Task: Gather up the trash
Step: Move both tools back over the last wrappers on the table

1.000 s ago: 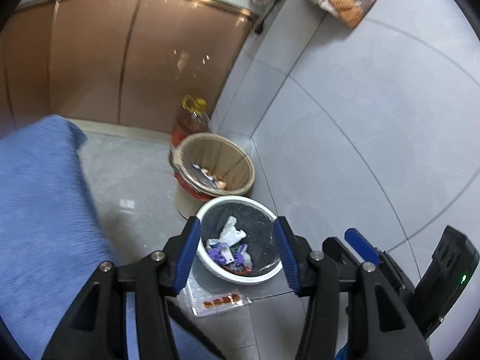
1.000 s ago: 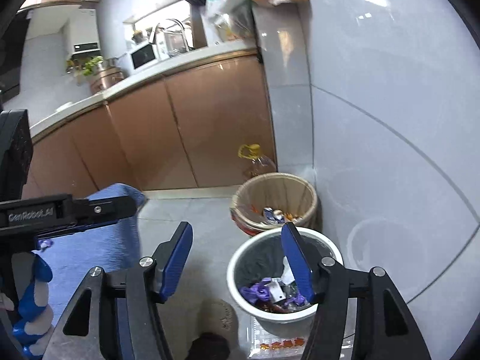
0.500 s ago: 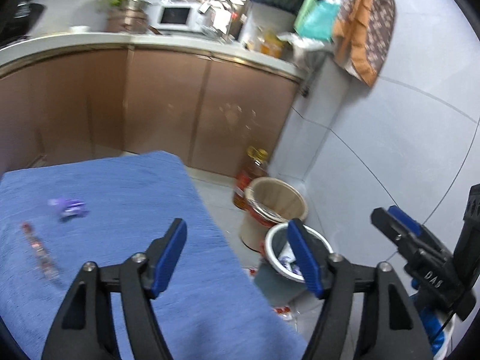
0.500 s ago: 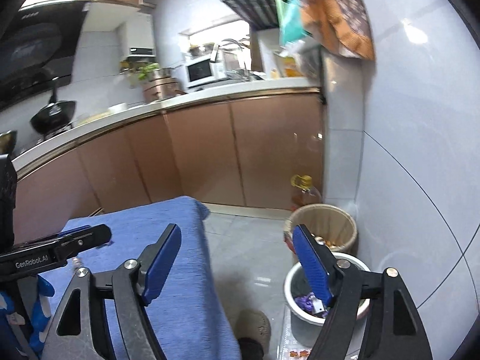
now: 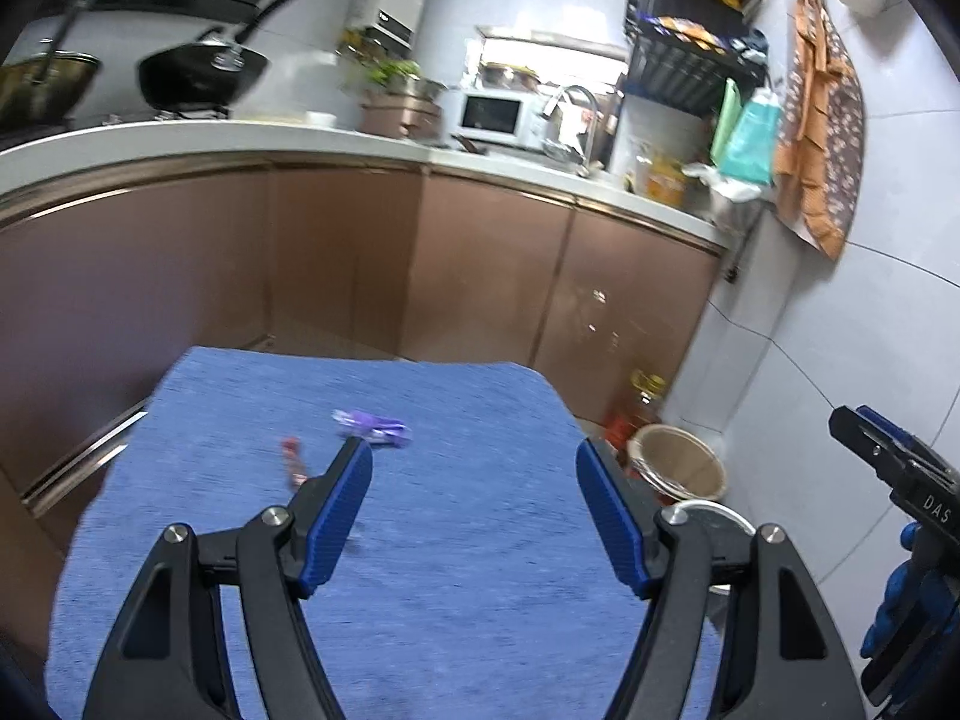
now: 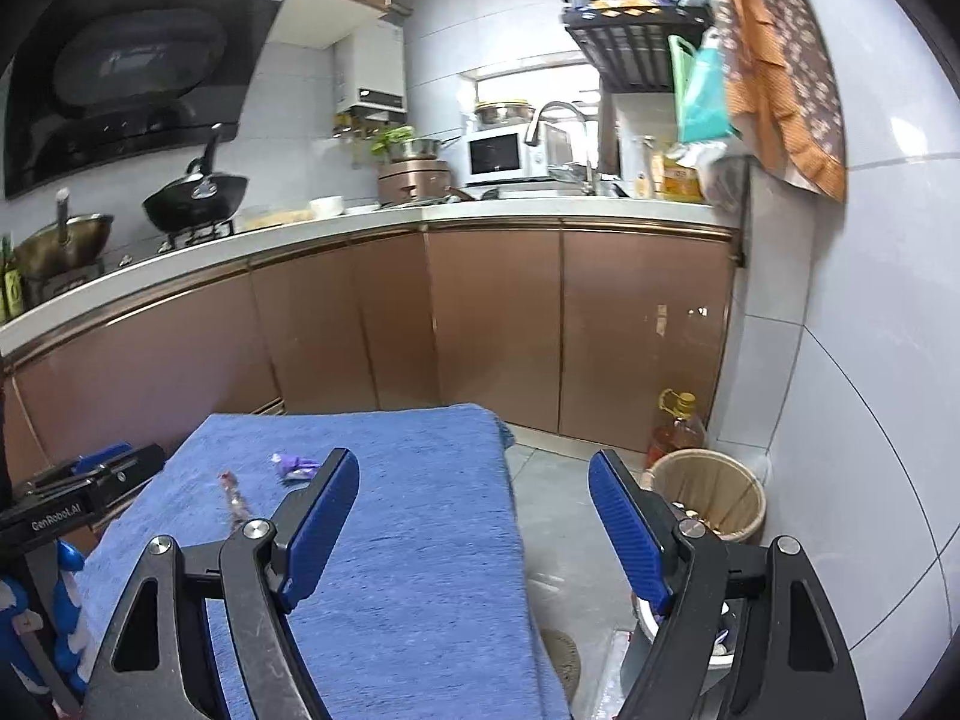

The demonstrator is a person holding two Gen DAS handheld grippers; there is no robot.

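Note:
A crumpled purple wrapper [image 5: 373, 425] and a thin reddish wrapper strip [image 5: 293, 463] lie on the far part of the blue cloth-covered table [image 5: 456, 540]. They also show in the right wrist view, the purple wrapper [image 6: 294, 465] and the strip [image 6: 233, 497]. My left gripper [image 5: 474, 516] is open and empty above the table, short of both wrappers. My right gripper [image 6: 474, 525] is open and empty over the table's right edge. A white trash bin [image 5: 717, 516] stands on the floor to the right, mostly hidden by the fingers.
A beige basket bin [image 6: 711, 495] and an oil bottle [image 6: 675, 426] stand by the tiled wall. Brown cabinets [image 6: 492, 324] run behind the table. The grey floor [image 6: 558, 516] lies between table and bins. The other gripper shows at the right edge [image 5: 900, 480].
Both grippers have lifted and swung left, from above the white trash bin to over the blue table. The wrappers have come into view. Both stay open and empty.

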